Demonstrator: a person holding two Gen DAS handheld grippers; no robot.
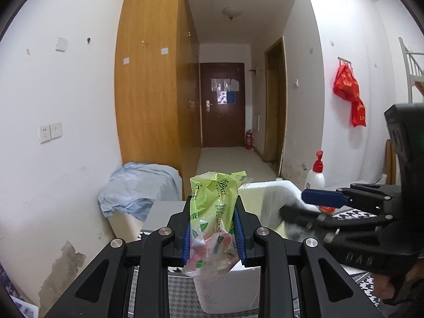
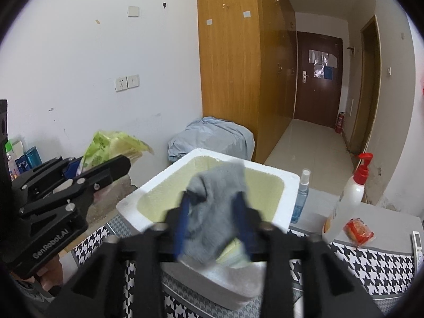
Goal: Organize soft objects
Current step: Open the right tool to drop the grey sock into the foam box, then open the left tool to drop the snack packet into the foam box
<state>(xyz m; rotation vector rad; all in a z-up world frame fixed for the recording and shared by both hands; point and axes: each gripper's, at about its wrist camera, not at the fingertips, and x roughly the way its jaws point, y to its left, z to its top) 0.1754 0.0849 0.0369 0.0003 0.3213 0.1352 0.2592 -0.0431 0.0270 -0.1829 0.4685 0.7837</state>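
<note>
A grey soft cloth, sock-like and blurred, hangs between the fingers of the right gripper directly above the white foam box. Those jaws stand fairly wide on either side of the cloth; the blur hides whether the pads press on it. The box is open-topped with a pale yellowish inside, and it sits on a black-and-white houndstooth cover.

To the left of the box, the left gripper is clamped narrow on a crumpled green and pink plastic packet, which sticks up between its blue pads; in the right wrist view the same packet shows above that gripper's black fingers, held clear of the box. A person's hand grips the handle below.

Just right of the box stand a small clear blue spray bottle and, further right, a white pump bottle with a red top, with a red wrapped packet at its foot. Behind the box lies a heap of light blue fabric against a tall wooden wardrobe. Far beyond the box a corridor ends at a dark brown door
</note>
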